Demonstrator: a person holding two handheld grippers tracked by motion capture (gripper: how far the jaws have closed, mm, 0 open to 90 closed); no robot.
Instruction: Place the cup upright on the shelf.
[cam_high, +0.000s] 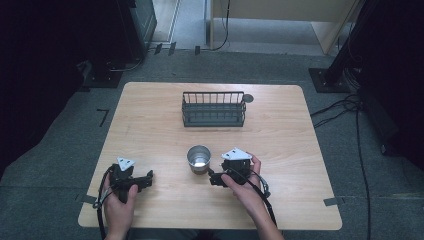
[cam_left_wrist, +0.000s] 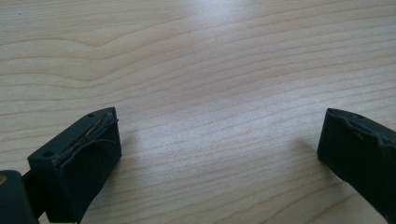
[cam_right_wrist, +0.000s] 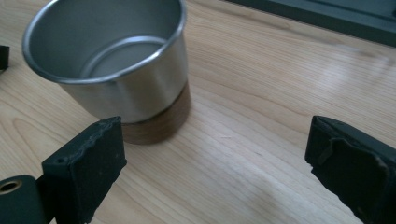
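Observation:
A steel cup (cam_high: 199, 159) with a wooden base stands upright and empty at the table's middle front. In the right gripper view the cup (cam_right_wrist: 112, 60) sits just ahead of the left jaw and outside the gap. My right gripper (cam_high: 214, 177) (cam_right_wrist: 215, 149) is held low just right of the cup, pointing left, open with only bare wood between its pads. My left gripper (cam_high: 147, 178) (cam_left_wrist: 219, 135) rests at the front left of the table, open over bare wood, well apart from the cup.
A dark wire basket (cam_high: 213, 109) stands empty at the back middle of the wooden table (cam_high: 280, 150), with a small dark round thing (cam_high: 248, 98) at its right end. Cables trail from both grippers over the front edge.

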